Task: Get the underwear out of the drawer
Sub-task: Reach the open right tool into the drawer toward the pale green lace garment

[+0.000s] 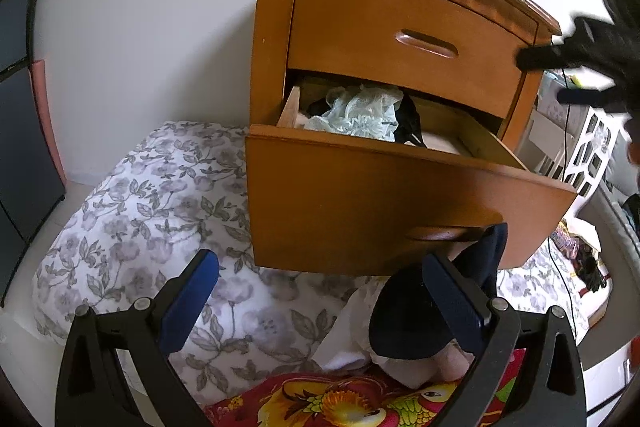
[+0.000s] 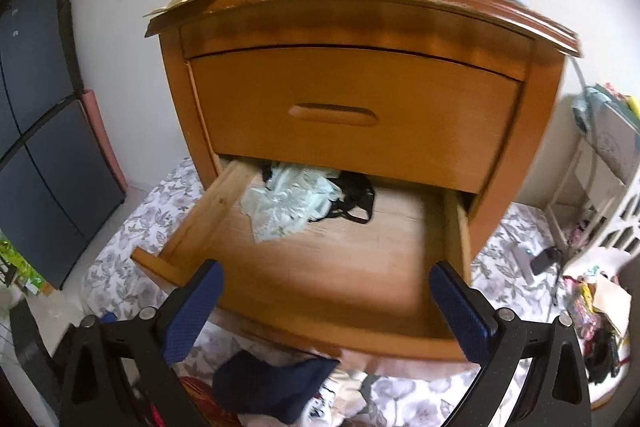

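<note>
Now the pale green lace underwear (image 2: 286,205) lies at the back-left of the open lower wooden drawer (image 2: 320,267), ahead of the right gripper (image 2: 326,307), which is nearer and spread wide; the left gripper (image 1: 320,303), also spread, sits lower.

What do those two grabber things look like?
Both the left gripper and the right gripper look alike: two flat fingers with bumpy dark-blue pads, on black plastic arms with triangle cut-outs and round silver bolts. No cables or markings show.
</note>
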`<state>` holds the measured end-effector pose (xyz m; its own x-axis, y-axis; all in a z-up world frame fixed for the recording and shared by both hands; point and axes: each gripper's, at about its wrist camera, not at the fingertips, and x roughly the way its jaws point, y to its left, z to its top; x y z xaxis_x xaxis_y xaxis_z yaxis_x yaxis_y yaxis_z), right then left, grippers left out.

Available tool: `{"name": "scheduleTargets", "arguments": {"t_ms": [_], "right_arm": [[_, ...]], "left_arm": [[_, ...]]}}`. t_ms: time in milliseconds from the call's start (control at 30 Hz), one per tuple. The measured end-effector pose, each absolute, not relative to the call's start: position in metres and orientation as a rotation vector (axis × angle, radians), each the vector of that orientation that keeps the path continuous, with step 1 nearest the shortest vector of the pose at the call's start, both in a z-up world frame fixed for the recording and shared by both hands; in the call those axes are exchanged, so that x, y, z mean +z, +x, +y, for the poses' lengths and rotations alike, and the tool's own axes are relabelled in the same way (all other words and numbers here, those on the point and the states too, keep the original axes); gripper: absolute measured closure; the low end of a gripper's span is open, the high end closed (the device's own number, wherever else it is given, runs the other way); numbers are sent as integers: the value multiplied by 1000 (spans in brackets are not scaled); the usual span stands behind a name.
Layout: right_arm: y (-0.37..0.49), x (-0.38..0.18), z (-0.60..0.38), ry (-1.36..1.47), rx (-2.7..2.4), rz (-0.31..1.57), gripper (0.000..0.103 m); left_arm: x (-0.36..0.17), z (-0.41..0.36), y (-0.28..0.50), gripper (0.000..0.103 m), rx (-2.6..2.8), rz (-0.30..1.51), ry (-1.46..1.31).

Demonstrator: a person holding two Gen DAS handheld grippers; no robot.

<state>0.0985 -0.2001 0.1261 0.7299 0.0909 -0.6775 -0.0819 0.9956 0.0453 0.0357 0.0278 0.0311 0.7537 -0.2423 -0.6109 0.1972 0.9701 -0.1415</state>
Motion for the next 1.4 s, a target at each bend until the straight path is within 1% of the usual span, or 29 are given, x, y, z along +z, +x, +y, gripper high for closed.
{"name": "scheduleTargets", "arguments": {"t_ms": [200, 467, 700, 933, 1000, 1100, 1233, 1300, 1400], "right_arm": [[132, 120, -176, -31, 140, 793, 0], [189, 90, -164, -33, 136, 914, 1], [228, 70, -156, -147, 136, 988, 15], [253, 50, -146, -290, 169, 1058, 27], [258, 45, -142, -362, 166, 1076, 35], [264, 37, -141, -450, 160, 1103, 42], [270, 26, -142, -556, 146, 1131, 45], [272, 19, -142, -606, 148, 1142, 53], [275, 13, -143, -652, 144, 1145, 54]], "left_arm": [[25, 36, 40, 1, -230, 686, -90], [17, 46, 47, 1, -225, 700, -129], [12, 48, 53, 1, -235, 715, -153], [10, 46, 56, 1, -255, 728, -154], [9, 46, 57, 1, -258, 731, -155], [9, 46, 58, 1, -269, 736, -155], [7, 44, 61, 1, -284, 747, -155], [6, 44, 61, 1, -287, 749, -157], [6, 46, 63, 1, -285, 750, -163]]}}
